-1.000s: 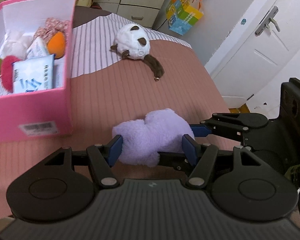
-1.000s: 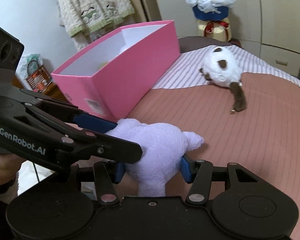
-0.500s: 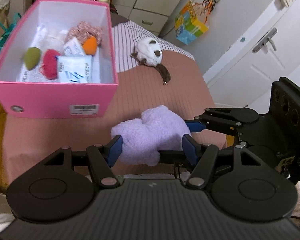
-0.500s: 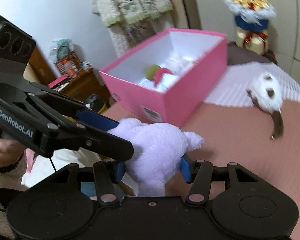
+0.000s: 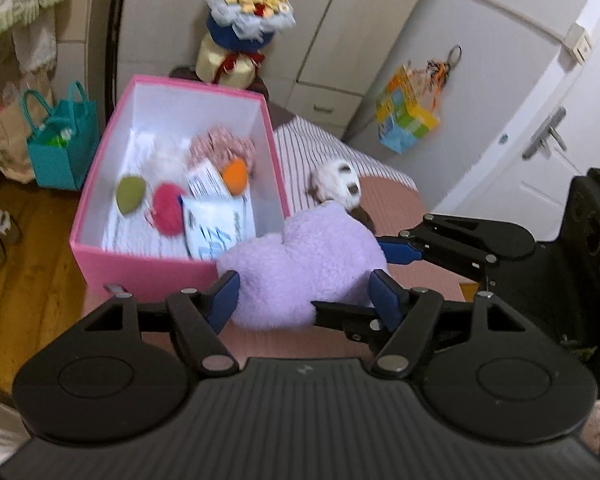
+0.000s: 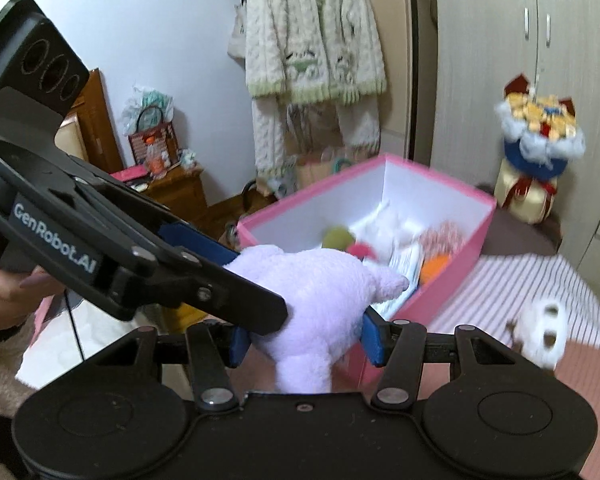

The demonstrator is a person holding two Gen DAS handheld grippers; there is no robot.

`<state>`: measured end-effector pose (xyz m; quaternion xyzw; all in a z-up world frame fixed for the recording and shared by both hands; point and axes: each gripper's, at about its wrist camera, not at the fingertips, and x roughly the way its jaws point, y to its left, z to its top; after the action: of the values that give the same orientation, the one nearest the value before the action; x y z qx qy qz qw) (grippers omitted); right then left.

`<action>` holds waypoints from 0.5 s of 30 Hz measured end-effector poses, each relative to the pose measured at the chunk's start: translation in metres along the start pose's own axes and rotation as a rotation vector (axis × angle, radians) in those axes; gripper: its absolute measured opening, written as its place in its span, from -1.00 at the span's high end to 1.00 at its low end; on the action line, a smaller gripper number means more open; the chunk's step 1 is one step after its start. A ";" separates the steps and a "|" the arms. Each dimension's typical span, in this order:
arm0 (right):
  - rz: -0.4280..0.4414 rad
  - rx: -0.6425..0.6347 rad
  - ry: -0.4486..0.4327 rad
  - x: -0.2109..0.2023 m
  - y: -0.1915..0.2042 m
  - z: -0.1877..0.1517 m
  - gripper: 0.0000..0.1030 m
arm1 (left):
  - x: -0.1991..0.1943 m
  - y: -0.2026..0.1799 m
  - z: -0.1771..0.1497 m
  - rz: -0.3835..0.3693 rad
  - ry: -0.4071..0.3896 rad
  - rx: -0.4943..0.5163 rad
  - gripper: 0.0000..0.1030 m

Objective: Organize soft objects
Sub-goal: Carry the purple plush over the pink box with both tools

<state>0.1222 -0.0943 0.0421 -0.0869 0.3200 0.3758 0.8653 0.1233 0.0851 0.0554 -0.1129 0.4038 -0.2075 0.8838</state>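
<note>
A purple plush toy [image 5: 300, 264] hangs in the air over the near right corner of the pink box [image 5: 140, 268], gripped from two sides. My left gripper [image 5: 304, 300] has the toy between its blue pads [image 5: 224, 296]; its jaws are opening, and the pads still touch the fur. My right gripper [image 6: 306, 344] is shut on the same toy [image 6: 316, 292]. The box [image 6: 452, 280] holds several soft things and paper packets. A white plush with brown patches [image 5: 340, 184] lies on the bed beyond the purple toy.
The bed cover [image 6: 580, 380] is pink with a striped part. A teal bag [image 5: 60, 152] stands on the wooden floor [image 5: 20, 280] left of the box. A bouquet [image 6: 540, 128] stands behind the box, a nightstand [image 6: 172, 188] at left, a white door [image 5: 548, 140] at right.
Both grippers have lifted the purple toy off the bed and carried it to the pink box, whose inside now shows from above. The left jaws stand a little wider.
</note>
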 end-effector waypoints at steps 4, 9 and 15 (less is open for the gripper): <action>-0.025 0.020 -0.044 0.007 -0.006 0.018 -0.16 | 0.001 -0.001 0.015 0.011 -0.068 0.027 -0.39; -0.066 0.014 -0.083 0.018 -0.015 0.038 -0.16 | 0.010 0.009 0.040 0.007 -0.119 0.031 -0.41; -0.080 -0.020 -0.119 0.054 -0.040 0.060 -0.19 | 0.040 0.037 0.076 0.022 -0.138 -0.005 -0.41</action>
<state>0.2077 -0.0671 0.0522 -0.0858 0.2604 0.3488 0.8962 0.2151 0.1023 0.0640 -0.1245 0.3434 -0.1885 0.9116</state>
